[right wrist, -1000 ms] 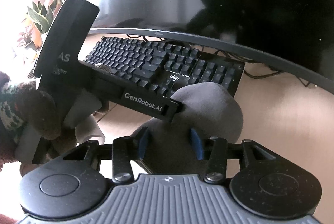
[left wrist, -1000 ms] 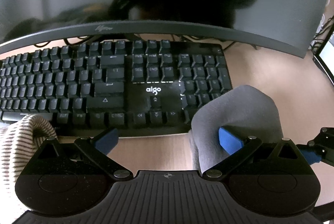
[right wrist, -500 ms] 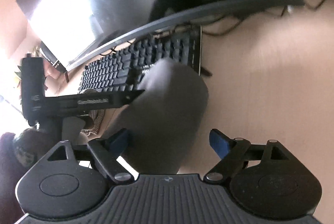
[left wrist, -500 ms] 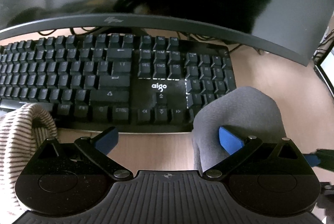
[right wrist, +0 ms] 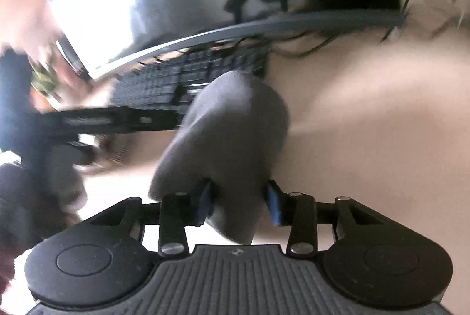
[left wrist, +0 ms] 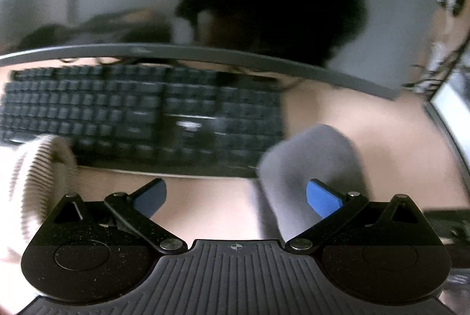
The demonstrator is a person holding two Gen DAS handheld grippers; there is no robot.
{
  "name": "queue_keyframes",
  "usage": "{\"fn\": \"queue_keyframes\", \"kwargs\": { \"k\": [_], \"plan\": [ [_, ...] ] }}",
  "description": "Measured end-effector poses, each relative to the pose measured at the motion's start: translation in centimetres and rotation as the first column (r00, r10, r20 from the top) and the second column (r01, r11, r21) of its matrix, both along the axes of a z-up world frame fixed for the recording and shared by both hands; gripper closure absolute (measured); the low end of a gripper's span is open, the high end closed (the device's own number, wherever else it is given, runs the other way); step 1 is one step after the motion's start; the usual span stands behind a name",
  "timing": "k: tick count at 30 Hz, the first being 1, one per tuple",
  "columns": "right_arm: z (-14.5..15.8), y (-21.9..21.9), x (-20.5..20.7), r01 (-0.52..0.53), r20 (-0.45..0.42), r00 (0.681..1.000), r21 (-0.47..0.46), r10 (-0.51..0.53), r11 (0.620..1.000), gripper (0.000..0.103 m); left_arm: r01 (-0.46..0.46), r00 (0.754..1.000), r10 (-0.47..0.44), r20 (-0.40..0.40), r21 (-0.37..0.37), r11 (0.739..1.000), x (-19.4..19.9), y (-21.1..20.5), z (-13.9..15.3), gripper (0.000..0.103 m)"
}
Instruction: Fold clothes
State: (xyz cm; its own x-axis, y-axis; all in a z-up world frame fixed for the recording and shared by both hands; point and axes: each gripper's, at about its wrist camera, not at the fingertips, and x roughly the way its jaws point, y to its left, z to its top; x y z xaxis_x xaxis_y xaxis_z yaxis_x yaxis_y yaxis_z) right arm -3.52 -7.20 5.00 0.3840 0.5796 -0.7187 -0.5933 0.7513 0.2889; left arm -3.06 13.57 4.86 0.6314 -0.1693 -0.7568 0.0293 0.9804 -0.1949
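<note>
A grey cloth (left wrist: 311, 165) stands bunched on the wooden desk (left wrist: 382, 144), just in front of the keyboard's right end. My left gripper (left wrist: 236, 194) is open; its right blue pad (left wrist: 321, 197) lies against the cloth and nothing sits between the pads. In the right wrist view my right gripper (right wrist: 240, 204) is shut on the near end of the grey cloth (right wrist: 232, 132). A cream striped garment (left wrist: 32, 185) lies at the left edge of the left wrist view. Both views are blurred by motion.
A black keyboard (left wrist: 141, 112) lies across the desk under the lower edge of a curved monitor (left wrist: 205, 53). Cables (right wrist: 311, 47) run behind the keyboard. The left gripper's body (right wrist: 97, 121) reaches in from the left of the right wrist view.
My right gripper opened half a second ago and has closed again on the grey cloth. The left gripper stayed open and shifted right, so the keyboard slid left in its view.
</note>
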Motion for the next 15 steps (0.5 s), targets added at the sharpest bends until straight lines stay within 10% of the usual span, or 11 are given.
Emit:
{"fn": "queue_keyframes", "kwargs": {
  "k": [15],
  "plan": [
    [3.3,2.7,1.8,-0.058,0.113,0.992,0.048,0.052,0.997,0.073,-0.054,0.998,0.058,-0.033,0.097,0.994,-0.9,1.0,-2.7,0.0]
  ]
}}
